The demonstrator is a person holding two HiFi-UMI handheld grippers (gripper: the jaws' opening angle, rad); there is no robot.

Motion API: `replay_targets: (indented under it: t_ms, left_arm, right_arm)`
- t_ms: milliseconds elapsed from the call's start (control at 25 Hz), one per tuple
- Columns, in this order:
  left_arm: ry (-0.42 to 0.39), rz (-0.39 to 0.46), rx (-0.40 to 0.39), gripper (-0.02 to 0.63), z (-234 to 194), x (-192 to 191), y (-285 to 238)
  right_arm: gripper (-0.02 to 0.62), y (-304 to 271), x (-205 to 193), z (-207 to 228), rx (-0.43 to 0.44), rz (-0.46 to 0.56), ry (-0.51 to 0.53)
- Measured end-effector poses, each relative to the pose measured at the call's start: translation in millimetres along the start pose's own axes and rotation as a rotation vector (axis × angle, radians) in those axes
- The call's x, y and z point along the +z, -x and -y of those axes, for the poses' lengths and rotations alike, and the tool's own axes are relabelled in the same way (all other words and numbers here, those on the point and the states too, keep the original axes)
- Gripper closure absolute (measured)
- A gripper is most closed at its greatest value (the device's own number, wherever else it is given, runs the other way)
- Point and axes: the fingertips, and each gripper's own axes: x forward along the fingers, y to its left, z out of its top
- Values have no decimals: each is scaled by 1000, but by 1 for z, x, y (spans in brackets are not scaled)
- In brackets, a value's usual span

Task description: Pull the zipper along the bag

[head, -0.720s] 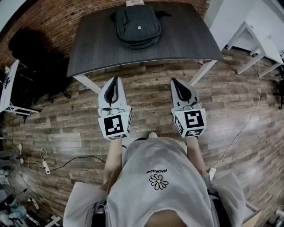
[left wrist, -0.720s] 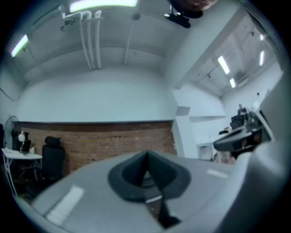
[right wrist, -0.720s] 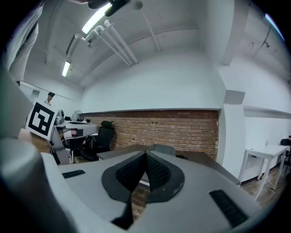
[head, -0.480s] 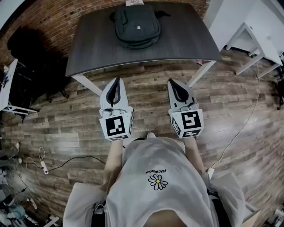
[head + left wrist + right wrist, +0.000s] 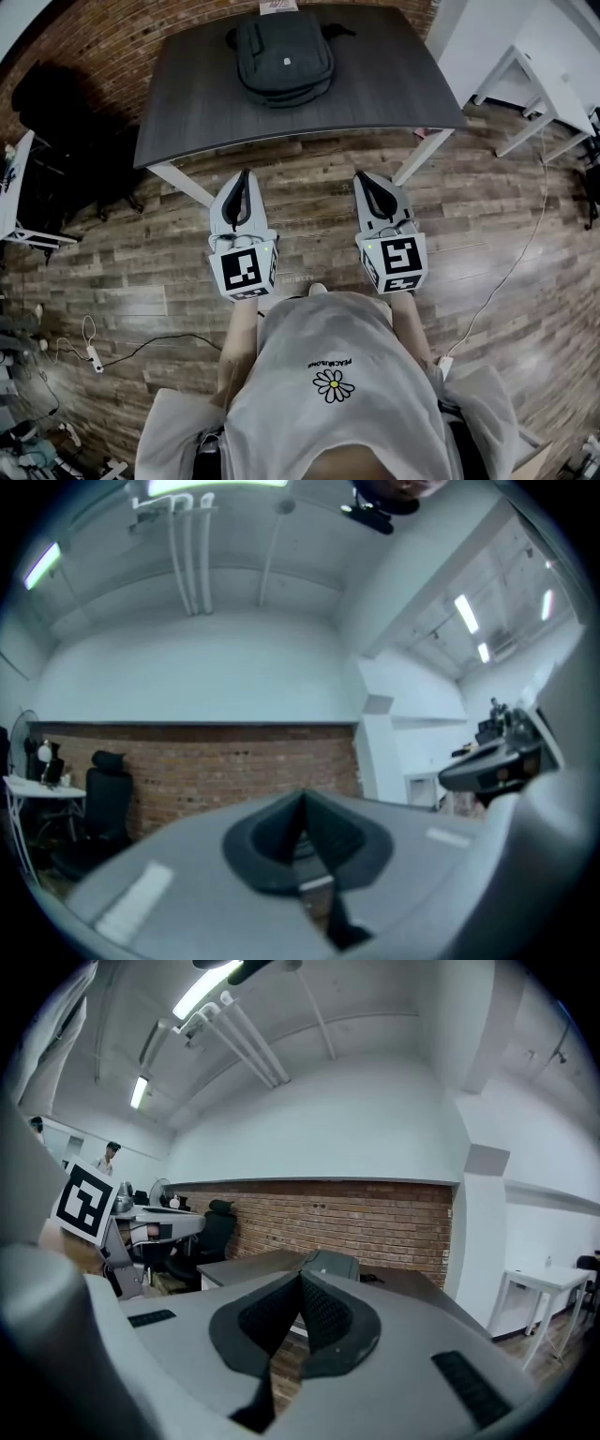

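A dark grey-green backpack lies flat at the far middle of the dark table; its top also shows as a grey shape in the right gripper view. My left gripper and right gripper are held side by side over the floor, short of the table's near edge, well apart from the bag. Both point level toward the table with jaws together and nothing between them.
White table legs stand under the near edge. A white desk is at the right, a black office chair and another white desk at the left. Cables trail on the wood floor. A brick wall backs the table.
Both grippers have drifted slightly forward and left toward the table; the view has shifted a little. Jaws stay together.
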Motion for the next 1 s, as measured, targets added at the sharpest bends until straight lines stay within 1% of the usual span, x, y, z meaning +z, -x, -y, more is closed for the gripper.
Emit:
replay_targets:
  t_ms: [240,360,440,520,560,600,640,760,880,1000]
  left_arm:
    - [-12,-34,24,606,-6,-6,7]
    - [-19,-64,44,605,-14,-20,14]
    - [13,-77,59,605,-22,-28,14]
    - [95,-67,60,606,-31,-32,6]
    - [135,-55,57,606,-35,-33,0]
    - [157,-43,51,606,-38,-34,-8]
    - [156,-34,45,606,-40,-34,-18]
    - [108,-18,29,606,-45,-30,-53]
    - [111,17,23,605,-53,-19,-85]
    - [103,32,11,605,-62,-18,-117]
  right_arm:
    - [594,-5,-13,7,33,-15,-57]
    - [594,-9,-24,5,42,-40,-85]
    - [594,-10,-29,1,58,-49,-99]
    - [594,-14,-34,2,59,-58,-73]
    - [594,-17,-38,5,45,-66,-53]
    - [594,-20,-42,10,25,-73,-37]
    - [594,-24,-46,16,2,-77,-33]
    - [594,-36,-45,36,-45,-65,-54]
    - [594,-50,-36,57,-77,-53,-39]
    - [594,-76,-36,75,-107,-52,-67]
